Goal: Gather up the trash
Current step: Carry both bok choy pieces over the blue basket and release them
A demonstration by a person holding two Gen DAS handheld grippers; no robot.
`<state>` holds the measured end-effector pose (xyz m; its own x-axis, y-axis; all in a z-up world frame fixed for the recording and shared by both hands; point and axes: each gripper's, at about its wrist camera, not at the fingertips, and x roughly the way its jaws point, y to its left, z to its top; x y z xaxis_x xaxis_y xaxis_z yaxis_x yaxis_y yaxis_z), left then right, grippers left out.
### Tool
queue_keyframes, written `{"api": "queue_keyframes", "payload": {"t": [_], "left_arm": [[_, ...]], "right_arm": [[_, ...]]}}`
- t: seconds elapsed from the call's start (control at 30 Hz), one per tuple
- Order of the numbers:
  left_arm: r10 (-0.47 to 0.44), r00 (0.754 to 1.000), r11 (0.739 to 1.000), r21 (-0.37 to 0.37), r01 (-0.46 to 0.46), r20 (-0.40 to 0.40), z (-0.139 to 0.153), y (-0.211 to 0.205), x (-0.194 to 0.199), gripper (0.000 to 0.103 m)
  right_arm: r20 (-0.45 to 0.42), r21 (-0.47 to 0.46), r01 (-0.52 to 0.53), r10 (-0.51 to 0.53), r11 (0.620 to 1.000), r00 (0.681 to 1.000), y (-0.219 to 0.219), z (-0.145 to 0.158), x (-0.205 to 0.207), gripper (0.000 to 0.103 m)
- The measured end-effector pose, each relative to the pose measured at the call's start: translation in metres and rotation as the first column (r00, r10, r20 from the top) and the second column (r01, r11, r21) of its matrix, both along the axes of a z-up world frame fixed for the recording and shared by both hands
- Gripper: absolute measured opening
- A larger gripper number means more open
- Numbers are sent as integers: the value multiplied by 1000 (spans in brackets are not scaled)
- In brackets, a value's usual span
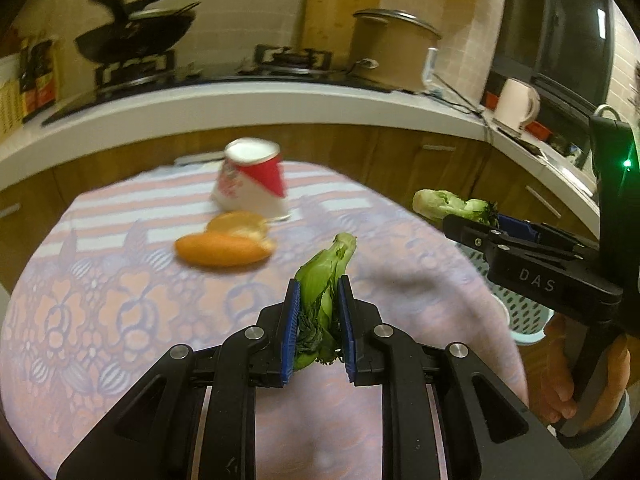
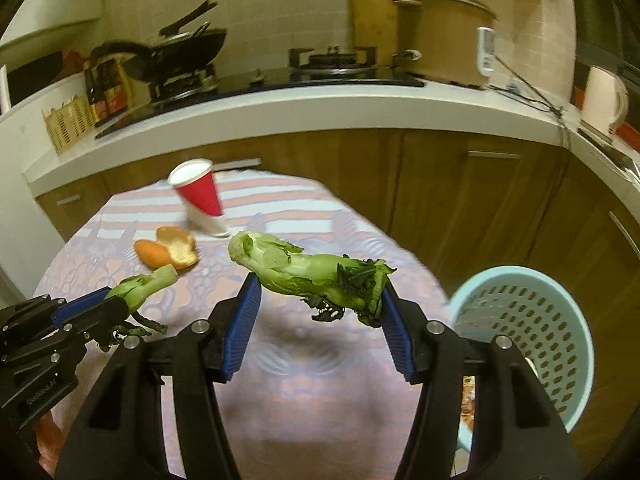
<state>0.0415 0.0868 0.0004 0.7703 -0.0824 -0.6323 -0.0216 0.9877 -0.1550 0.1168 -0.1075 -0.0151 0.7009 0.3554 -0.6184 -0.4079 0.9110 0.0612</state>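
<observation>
My left gripper (image 1: 319, 292) is shut on a green vegetable stalk (image 1: 326, 268) and holds it above the patterned table; it also shows in the right wrist view (image 2: 100, 304) with its stalk (image 2: 148, 284). My right gripper (image 2: 320, 296) is shut on a larger leafy vegetable piece (image 2: 308, 272), lying crosswise between the blue pads; it shows at the right in the left wrist view (image 1: 476, 220) with its vegetable (image 1: 444, 202). A light-blue perforated trash basket (image 2: 532, 328) stands right of the table. Orange peels (image 1: 228, 246) and a tipped red-and-white paper cup (image 1: 252, 178) lie on the table.
The table with a pink floral cloth (image 1: 120, 320) stands before a white kitchen counter (image 1: 280, 100) with wooden cabinets. On the counter are a stove with a wok (image 1: 136, 36), a large pot (image 1: 392, 48) and a white kettle (image 1: 516, 104).
</observation>
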Motion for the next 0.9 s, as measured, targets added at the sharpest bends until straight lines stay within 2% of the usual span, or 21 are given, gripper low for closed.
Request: {"api": "queue_keyframes", "payload": {"t": [0.23,0.43,0.63,0.9], "left_arm": [[-86,996,996,23,86,27,16,-51,23,17],[-175,984,984,34,175,17,20,-104,53,17],[-245,970,969,24,245,1,15,-149,77,17],[-313,949,949,6,314,-47,-4,-202,116,17]], "right_arm": [[24,19,83,-84,996,996,-53,10,3,54],[25,23,160,-160,987,987,-104,11,7,54],[7,19,247,-247,969,969,-159,4,14,54],[-38,0,334,-333,943,942,-210,-15,23,55]]}}
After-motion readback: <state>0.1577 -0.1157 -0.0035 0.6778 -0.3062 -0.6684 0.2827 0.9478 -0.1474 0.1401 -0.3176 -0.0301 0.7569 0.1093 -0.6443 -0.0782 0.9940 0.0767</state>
